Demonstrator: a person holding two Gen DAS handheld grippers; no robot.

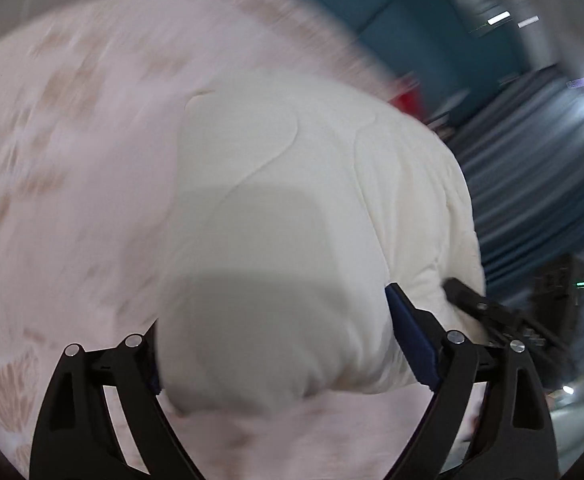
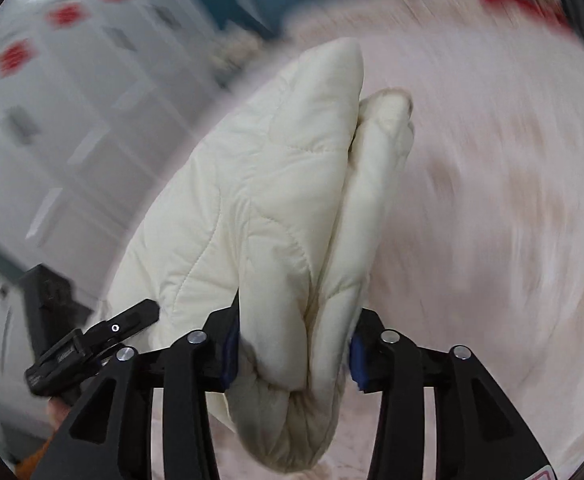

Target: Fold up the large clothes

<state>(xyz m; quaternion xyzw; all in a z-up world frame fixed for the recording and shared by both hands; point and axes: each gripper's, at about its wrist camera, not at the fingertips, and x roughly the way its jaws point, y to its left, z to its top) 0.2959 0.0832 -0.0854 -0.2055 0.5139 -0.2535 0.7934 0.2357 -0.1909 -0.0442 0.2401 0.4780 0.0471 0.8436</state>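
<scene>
The cream-white quilted padded garment is bunched into a thick roll and held up above a pale pink bedspread with a faint tan leaf pattern. In the right wrist view the right gripper is clenched on a doubled wad of that garment at bottom centre, its blue pads pressing in from both sides, while the fabric rises in two lobes toward the upper middle. In the left wrist view the left gripper straddles a far fatter bulge of the same garment at lower centre; the blue pad on the right side lies against the cloth and the fabric fills the gap, so it looks like a wide grasp, though the left pad is mostly hidden.

The main risk, as I judge it, is slippage: the slick, puffy filling can compress and squirm out of a wide grasp, especially with everything around the garment streaked by motion blur. The roll is also uneven, so layers could shift and the fold come out lopsided. The two grippers work close together, and the other tool's black body shows at the lower right of the left view, just beside the cloth, so a knock between them is possible.

Around: a teal wall at top and grey pleated curtains on the right in the left view; white panels with red marks at upper left of the right view. Nothing lies on the visible bedspread.
</scene>
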